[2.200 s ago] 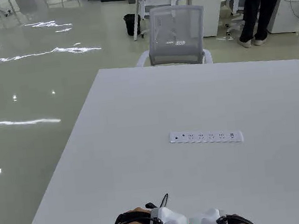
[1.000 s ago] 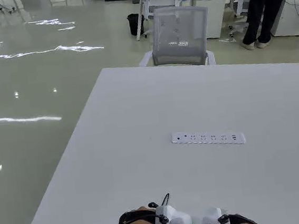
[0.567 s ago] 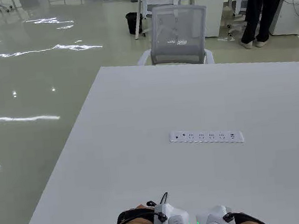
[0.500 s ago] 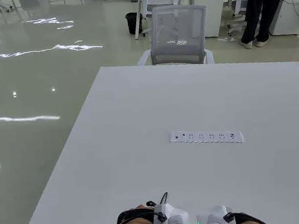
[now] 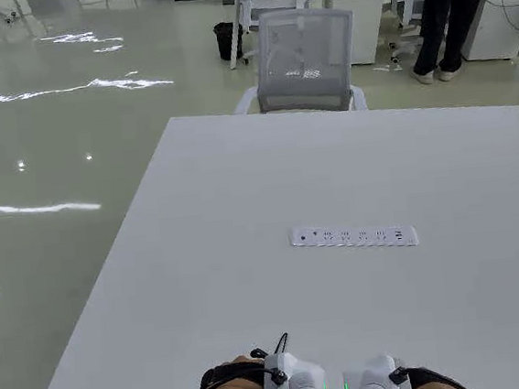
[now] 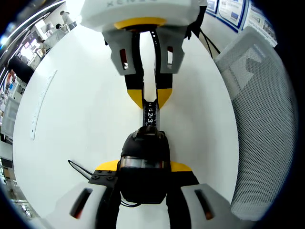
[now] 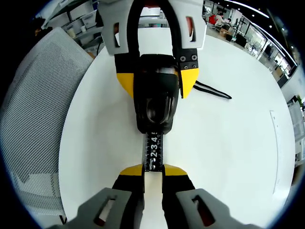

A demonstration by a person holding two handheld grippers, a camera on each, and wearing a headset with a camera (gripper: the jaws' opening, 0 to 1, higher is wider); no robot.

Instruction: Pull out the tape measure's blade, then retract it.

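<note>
Obs: left tool (image 6: pixel 144 168) clenched on tape measure (image 6: pixel 143 183) case; right tool (image 7: pixel 152 171) pinching blade (image 7: pixel 152 147), marks 2-4 showing. Best: pull apart straight, level w/ counter (image 7: pixel 214 143), no twist.

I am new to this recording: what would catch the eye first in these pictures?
The black plastic tape measure case sits clamped in the left gripper. A short black numbered blade runs from it to the right gripper, which pinches its end. Farther out, a long white power strip lies on the white table.
</note>
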